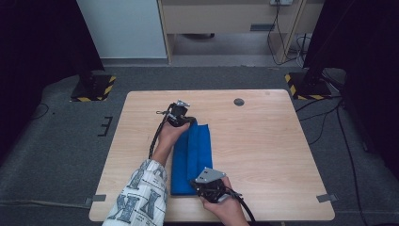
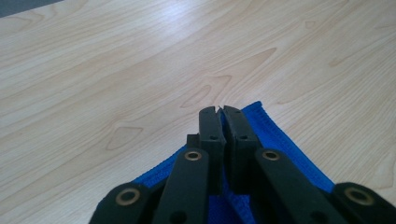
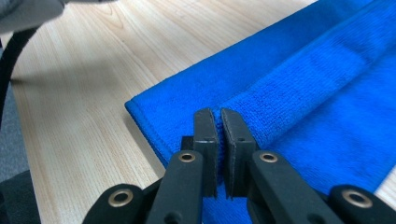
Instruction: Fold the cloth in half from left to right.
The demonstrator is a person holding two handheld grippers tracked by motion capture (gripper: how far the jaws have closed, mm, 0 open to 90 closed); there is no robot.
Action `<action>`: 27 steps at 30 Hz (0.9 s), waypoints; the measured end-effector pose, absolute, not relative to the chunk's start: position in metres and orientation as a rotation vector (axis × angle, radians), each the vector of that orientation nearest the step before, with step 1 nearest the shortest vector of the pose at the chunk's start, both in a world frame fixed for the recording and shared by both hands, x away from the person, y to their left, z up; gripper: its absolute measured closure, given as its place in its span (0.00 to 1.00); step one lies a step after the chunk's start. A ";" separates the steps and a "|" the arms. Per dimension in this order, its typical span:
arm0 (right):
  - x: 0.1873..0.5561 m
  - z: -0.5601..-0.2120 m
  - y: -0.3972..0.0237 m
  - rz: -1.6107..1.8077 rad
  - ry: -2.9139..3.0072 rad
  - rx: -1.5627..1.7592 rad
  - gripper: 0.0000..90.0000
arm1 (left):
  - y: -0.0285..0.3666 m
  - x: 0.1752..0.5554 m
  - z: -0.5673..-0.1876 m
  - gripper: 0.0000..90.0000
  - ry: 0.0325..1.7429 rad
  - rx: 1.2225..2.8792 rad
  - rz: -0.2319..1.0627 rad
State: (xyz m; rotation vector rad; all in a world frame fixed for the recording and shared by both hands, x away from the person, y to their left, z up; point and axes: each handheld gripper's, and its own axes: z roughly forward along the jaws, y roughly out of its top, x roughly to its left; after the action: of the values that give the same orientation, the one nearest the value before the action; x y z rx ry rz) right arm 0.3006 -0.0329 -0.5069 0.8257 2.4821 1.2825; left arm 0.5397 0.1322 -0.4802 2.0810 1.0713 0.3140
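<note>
Lying lengthwise on the pale wooden table (image 1: 263, 141), folded into a long strip: blue microfibre cloth (image 1: 192, 157). Clamped on its far corner, left gripper (image 2: 218, 108), fingers (image 2: 211, 126) pinched narrow around the hem. Clamped on the near end, right gripper (image 3: 217, 111), fingers (image 3: 204, 128) nearly together, a fold of cloth pressed between the 2.

One overhead camera, two riding close on the hand-held grippers.

The high view looks forward and down on the whole desk (image 1: 263, 141) from the person's side. Each gripper view sits low and near, looking along its own black jaws across the wood. All three share the blue cloth (image 1: 192, 155) and the desk's surface.
</note>
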 end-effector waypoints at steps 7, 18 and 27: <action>0.299 -0.508 -0.042 1.270 2.487 0.834 0.96 | 0.124 0.541 -0.486 0.97 1.063 2.102 0.314; 0.298 -0.511 -0.051 1.244 2.490 0.849 0.95 | 0.122 0.545 -0.493 0.97 1.092 2.077 0.309; 0.298 -0.510 -0.051 1.242 2.494 0.862 0.94 | 0.116 0.544 -0.496 0.96 1.089 2.075 0.299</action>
State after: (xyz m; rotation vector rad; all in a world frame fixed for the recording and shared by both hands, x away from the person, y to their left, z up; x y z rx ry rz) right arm 0.2979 -0.0507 -0.5104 0.8619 2.4939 1.2415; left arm 0.5436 0.1161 -0.4960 2.0746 1.0891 0.2989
